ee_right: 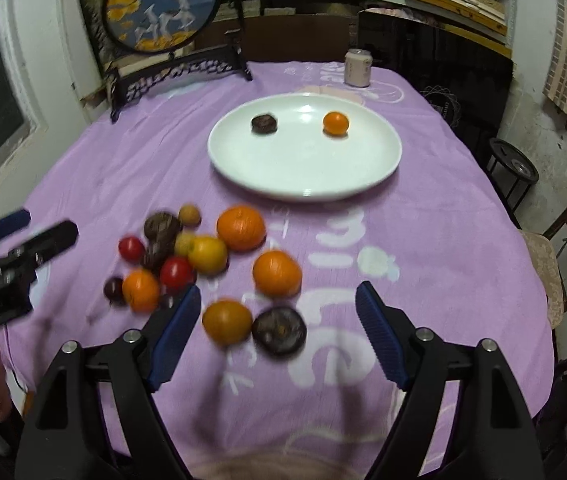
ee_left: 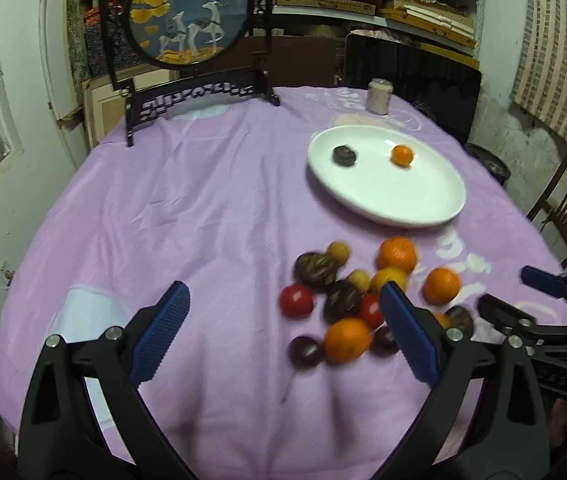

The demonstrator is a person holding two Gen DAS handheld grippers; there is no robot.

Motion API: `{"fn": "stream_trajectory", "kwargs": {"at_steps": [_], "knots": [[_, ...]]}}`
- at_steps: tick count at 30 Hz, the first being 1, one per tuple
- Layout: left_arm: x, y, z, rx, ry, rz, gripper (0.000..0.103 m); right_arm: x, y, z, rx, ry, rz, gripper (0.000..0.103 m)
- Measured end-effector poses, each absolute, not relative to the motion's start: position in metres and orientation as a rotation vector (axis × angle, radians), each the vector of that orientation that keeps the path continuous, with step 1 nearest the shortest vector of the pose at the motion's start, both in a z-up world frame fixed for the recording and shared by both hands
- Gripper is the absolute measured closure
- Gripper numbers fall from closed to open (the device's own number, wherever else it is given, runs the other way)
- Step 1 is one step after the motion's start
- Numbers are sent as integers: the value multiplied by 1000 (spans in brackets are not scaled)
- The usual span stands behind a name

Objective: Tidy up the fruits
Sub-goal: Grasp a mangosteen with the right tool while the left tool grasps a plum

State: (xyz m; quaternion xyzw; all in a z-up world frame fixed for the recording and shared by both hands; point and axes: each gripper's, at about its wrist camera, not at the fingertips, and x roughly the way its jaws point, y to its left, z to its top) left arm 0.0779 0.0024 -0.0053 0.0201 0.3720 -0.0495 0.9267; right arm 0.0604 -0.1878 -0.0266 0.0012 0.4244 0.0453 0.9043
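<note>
— So where do we stand with the fruit?

— We have two pieces on the white plate (ee_right: 303, 188) already: a dark fruit (ee_right: 264, 123) and a small orange (ee_right: 335, 123), apart from each other. Everything else is a loose heap (ee_right: 187, 256) on the purple cloth (ee_right: 423, 264), on our side of the plate.

— And our hands?

— Both empty. Our right gripper (ee_right: 277, 336) has its jaws spread wide, with an orange fruit (ee_right: 227, 322) and a dark flat one (ee_right: 279, 331) lying between them, touching each other. Our left gripper (ee_left: 283, 336) is spread wide too, over the heap's near edge.

— So we're between picks?

— That is our reading: lining up on the next piece. The frames are blurred, so we can't name every fruit.

— What does the next move need?

— We'd centre the right jaws on one piece only, likely the orange fruit, so the dark neighbour isn't pinched along, then close gently and carry it to the plate beside the small orange.
</note>
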Motion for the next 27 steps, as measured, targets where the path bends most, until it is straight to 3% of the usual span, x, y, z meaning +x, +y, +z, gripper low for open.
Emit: {"fn": "stream_trajectory", "kwargs": {"at_steps": [10, 13, 14, 15, 25, 27], "knots": [[61, 34, -53, 34, 872, -66, 6, 54, -182, -67, -62, 941, 92, 22], [62, 34, -57, 35, 889, -67, 6, 65, -184, -82, -52, 963, 98, 36], [61, 34, -59, 38, 892, -65, 6, 68, -186, -85, -42, 958, 104, 55], [63, 34, -60, 38, 895, -64, 6, 74, -186, -90, -36, 973, 116, 63], [76, 13, -74, 79, 923, -107, 9, 64, -201, -80, 25, 962, 116, 63], [79, 6, -77, 94, 930, -123, 28, 62, -206, -79, 51, 966, 115, 63]]}}
